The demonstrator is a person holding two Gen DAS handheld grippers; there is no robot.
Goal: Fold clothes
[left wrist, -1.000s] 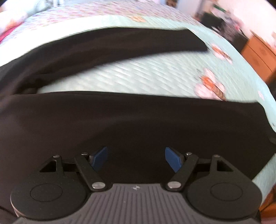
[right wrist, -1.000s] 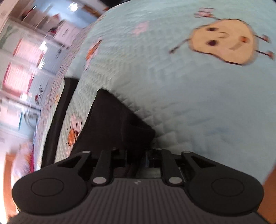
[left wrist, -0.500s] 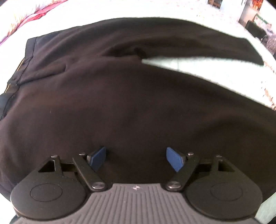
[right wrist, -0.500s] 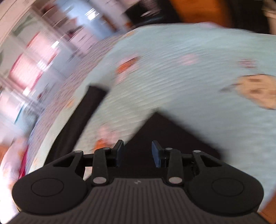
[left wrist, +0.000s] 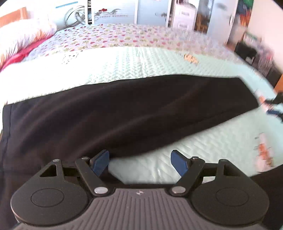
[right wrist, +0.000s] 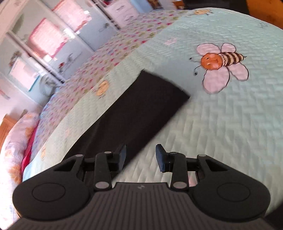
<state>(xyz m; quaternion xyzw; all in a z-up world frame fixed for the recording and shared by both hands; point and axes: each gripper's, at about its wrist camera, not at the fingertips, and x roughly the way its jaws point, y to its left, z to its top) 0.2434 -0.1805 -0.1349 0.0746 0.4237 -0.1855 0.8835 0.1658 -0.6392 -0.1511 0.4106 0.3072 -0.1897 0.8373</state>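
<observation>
Since half a second ago: black trousers (left wrist: 123, 115), then spread wide with two legs parted, now read as one long dark band; right gripper (right wrist: 140, 156), then over cloth, now straddles the cloth edge.

Item 1, nearest: left gripper (left wrist: 139, 161), blue fingers (left wrist: 100, 163) wide apart, holding nothing; left pad sits at the trousers' near edge, right pad over bare quilt. Judged: released and drawn clear.

Item 2: right gripper, dark fingers apart, empty; left finger over cloth, right over quilt.

Item 3: trousers, lying flat on the bed, narrow as if legs are laid one over the other lengthwise; squared hem (right wrist: 164, 86) just short of the bee motif (right wrist: 221, 65).

Item 4: mint quilt (left wrist: 203, 145), serving as folding ground.

Item 5, far: pillow (left wrist: 23, 35), cupboards (left wrist: 184, 16).

Writing: door lettering too blurred to read; small emblem on gripper bodies, no legible text.
</observation>
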